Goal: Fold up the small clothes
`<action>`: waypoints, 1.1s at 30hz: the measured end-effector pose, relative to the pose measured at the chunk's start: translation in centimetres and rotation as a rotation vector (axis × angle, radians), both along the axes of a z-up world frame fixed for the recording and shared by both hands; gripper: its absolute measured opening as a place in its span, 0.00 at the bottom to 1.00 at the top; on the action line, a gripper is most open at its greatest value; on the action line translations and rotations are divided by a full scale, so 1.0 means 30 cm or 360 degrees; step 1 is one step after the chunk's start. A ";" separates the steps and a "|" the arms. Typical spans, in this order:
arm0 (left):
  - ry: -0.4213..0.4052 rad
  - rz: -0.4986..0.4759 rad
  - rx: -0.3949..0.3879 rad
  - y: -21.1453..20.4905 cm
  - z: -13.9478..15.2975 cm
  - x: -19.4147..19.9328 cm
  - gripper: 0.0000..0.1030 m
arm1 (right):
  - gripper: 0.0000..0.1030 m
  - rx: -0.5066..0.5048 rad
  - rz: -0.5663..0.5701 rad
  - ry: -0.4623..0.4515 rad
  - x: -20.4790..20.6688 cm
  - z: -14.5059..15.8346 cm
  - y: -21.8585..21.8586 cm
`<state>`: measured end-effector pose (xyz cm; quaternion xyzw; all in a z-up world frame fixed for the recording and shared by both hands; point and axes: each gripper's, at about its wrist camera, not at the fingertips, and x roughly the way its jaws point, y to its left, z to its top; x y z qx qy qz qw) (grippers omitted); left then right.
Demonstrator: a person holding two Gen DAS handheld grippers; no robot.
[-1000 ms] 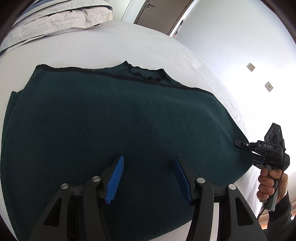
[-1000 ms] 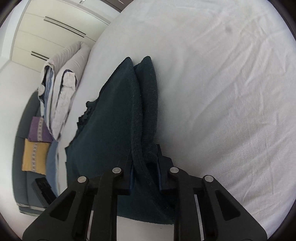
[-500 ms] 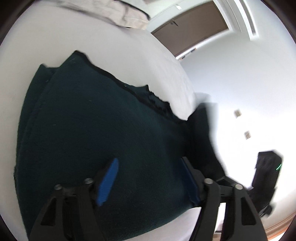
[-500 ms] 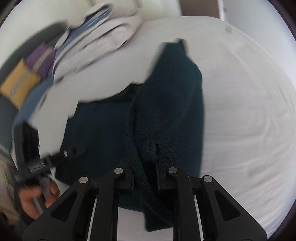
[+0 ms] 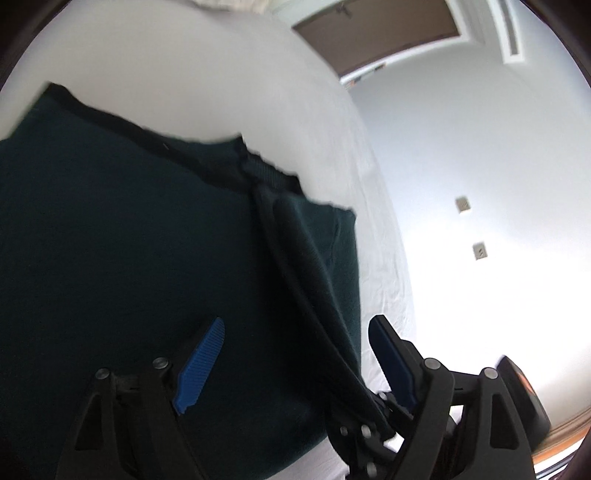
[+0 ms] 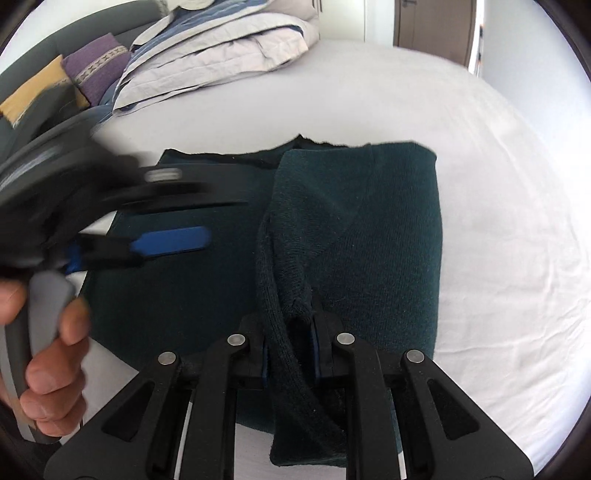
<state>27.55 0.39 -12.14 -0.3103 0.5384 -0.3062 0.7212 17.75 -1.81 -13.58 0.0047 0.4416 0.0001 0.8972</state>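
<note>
White bedding covers the bed (image 6: 498,229), which fills most of both views, and a dark green sweater (image 6: 184,295) lies spread on it near the front edge, neckline toward the far side. Far to the left in the right wrist view a stack of folded grey and blue-striped pillows (image 6: 221,51) sits on the bed, with a purple cushion (image 6: 96,62) and a yellow cushion (image 6: 33,92) beside it against a grey headboard. A brown door (image 6: 432,26) stands in the far wall, and two small wall plates (image 5: 461,203) show on the white wall in the left wrist view. The right side of the sweater is folded over onto the body, forming a flap (image 6: 369,240) with a straight edge on the right; its sleeve runs down the middle toward the near edge. The right gripper (image 6: 290,354) is clamped nearly closed on that sleeve, its dark fabric bunched between the two pads and hanging down past them. The left gripper (image 5: 295,354), blurred, hovers over the left half of the sweater with its jaws opening wide; its blue pads (image 5: 201,365) stand well apart and press on nothing, though the sleeve edge passes in the gap between them in the view. A hand (image 6: 48,354) grips the left gripper's grey handle at the near left.
</note>
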 end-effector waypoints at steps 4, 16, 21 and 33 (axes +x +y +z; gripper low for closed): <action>0.0064 -0.0044 0.0061 -0.093 -0.038 0.041 0.57 | 0.15 -0.0006 0.0025 -0.0012 -0.028 0.001 0.005; 0.0092 -0.0087 0.0031 -0.079 -0.041 0.058 0.13 | 0.71 -0.0097 0.0155 -0.0222 -0.354 0.020 0.023; 0.0067 -0.0079 0.0010 -0.037 0.005 0.059 0.13 | 0.70 -0.0341 0.0205 -0.0244 -0.372 0.015 0.086; -0.0006 -0.0019 0.0115 0.233 0.110 0.055 0.13 | 0.34 -0.0487 0.0467 -0.0295 -0.385 -0.014 0.296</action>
